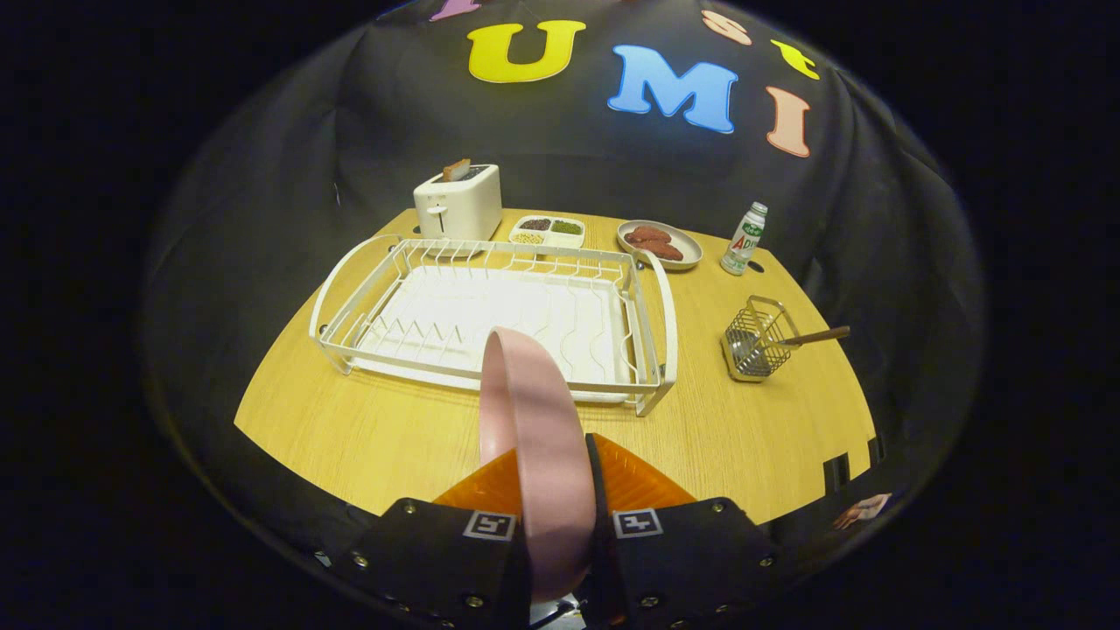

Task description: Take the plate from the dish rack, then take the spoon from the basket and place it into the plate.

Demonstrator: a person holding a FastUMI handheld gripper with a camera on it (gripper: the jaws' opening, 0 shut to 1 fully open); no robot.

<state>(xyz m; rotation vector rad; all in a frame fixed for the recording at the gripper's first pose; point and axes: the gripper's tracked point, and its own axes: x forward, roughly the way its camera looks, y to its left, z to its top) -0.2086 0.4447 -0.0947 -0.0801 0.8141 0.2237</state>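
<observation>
Gripper view: gripper (556, 477) closed onto pink plate (535, 420), both fingers pinching it edge-on, plate upright, held over the table (367, 429) just in front of the white dish rack (490, 306). Wire basket (754, 341) off to the right of the rack, spoon (809, 337) handle poking out. Toaster (458, 203), food tray (547, 230), bottle (744, 238) beyond

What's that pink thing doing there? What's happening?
A person's hand-held gripper is shut on a pink plate, held on edge between its fingers above the wooden table. Beyond it sits the white dish rack, with no dishes in it. The spoon waits in the wire basket off to the rack's right.
</observation>
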